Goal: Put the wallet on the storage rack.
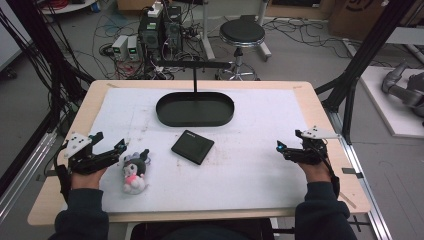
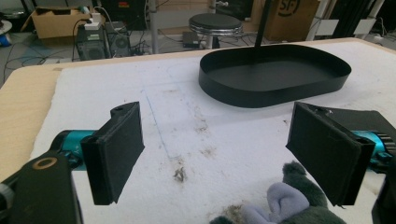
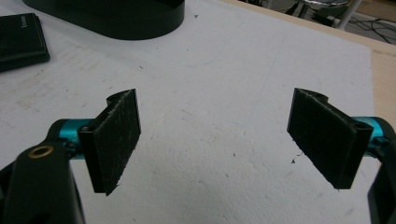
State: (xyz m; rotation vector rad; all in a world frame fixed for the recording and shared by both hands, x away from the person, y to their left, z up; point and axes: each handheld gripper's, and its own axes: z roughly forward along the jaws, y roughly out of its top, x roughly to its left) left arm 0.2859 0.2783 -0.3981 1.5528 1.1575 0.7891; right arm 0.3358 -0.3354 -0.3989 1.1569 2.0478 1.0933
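A small plush toy (image 1: 134, 172) with dark ears, a white body and a pink patch lies on the white mat near the front left; its grey ears (image 2: 285, 203) poke up at the bottom of the left gripper view. My left gripper (image 1: 111, 145) rests just left of the toy, open, nothing between its pads. A flat black square case (image 1: 193, 146) lies mid-table, and its corner (image 3: 21, 42) appears in the right gripper view. Behind it sits a black oval tray (image 1: 195, 109) with an upright T-shaped stand. My right gripper (image 1: 287, 145) rests at the right, open and empty.
The white mat (image 1: 250, 165) covers most of the wooden table (image 1: 320, 107). Black frame posts stand at both sides. A round stool (image 1: 242, 34), computer boxes and cables sit on the floor beyond the far edge.
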